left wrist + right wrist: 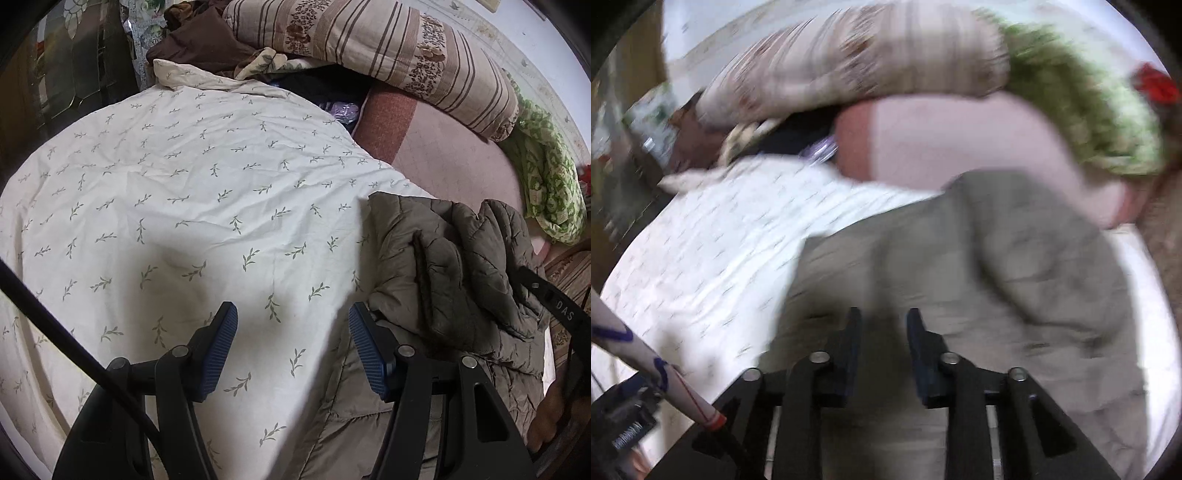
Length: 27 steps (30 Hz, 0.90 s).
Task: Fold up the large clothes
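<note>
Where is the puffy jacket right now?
The jacket lies bunched at the right of the left wrist view, on the leafy sheet, beside the open left claw.

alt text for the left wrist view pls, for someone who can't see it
The left gripper hangs open over a cream leaf-print sheet spread on a bed, its blue-padded fingers holding nothing. A crumpled olive quilted jacket lies just right of it, its edge by the right finger. A striped floral quilt roll and a green patterned blanket lie behind.
</note>
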Tool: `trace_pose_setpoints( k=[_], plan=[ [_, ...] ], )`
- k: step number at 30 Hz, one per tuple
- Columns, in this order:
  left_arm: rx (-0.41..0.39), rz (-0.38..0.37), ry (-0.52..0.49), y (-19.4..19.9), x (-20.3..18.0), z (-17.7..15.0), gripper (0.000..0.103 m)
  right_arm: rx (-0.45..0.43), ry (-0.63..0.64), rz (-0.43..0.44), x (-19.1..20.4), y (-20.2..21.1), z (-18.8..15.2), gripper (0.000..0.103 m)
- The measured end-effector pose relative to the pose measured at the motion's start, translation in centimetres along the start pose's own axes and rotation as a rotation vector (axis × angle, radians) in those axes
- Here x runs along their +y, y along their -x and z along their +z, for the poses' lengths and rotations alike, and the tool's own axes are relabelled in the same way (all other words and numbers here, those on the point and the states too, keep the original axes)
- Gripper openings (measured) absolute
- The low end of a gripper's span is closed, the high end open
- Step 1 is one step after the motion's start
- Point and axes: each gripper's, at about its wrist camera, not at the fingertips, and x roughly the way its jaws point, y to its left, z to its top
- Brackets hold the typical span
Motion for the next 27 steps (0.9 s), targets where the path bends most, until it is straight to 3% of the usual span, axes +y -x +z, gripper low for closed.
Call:
trace_pose_setpoints(
  k=[2,4,6,8,12,15,19,23,27],
  plan=[
    [0.006,0.008,-0.016,-0.2,-0.3,-0.2,0.062,-0.013,-0.021,-0.126,-2.7,-0.4,-0.2,0.04],
    [0.008,0.019,-0.028,-0.4,-0.6,-0.3,0.062,0.077,-0.052,-0.194,-4.9,-3.0,-1.3,0.04],
    [0.008,0.028,-0.04,-0.5,-0.8,-0.3,0.062,0.207,-0.079,-0.167,-6.2,-6.5,-2.2,0.041],
    [0.001,0.037,-0.045,-0.4,-0.8,-0.4,0.062,0.21,-0.098,-0.118,-7.2,-7.2,-2.9,0.041],
    [-0.026,0.045,-0.048,0.4,-0.6,-0.5,0.062,0.16,-0.14,-0.034,-8.5,-3.5,-2.6,0.05],
    [-0.06,0.053,-0.06,1.8,-0.6,-0.9,0.062,0.127,-0.115,-0.037,-10.2,0.8,-4.1,0.055],
    [-0.112,0.07,-0.09,4.8,-0.5,-2.6,0.062,0.118,-0.115,-0.05,-13.6,7.0,-8.7,0.062],
    [-0.167,0.177,-0.155,8.2,-1.5,-5.3,0.062,0.13,-0.203,-0.066,-18.4,11.8,-14.2,0.065],
    [-0.123,0.141,-0.189,11.2,-2.3,-8.9,0.062,0.132,-0.323,-0.078,-22.9,15.4,-19.0,0.066]
  ],
)
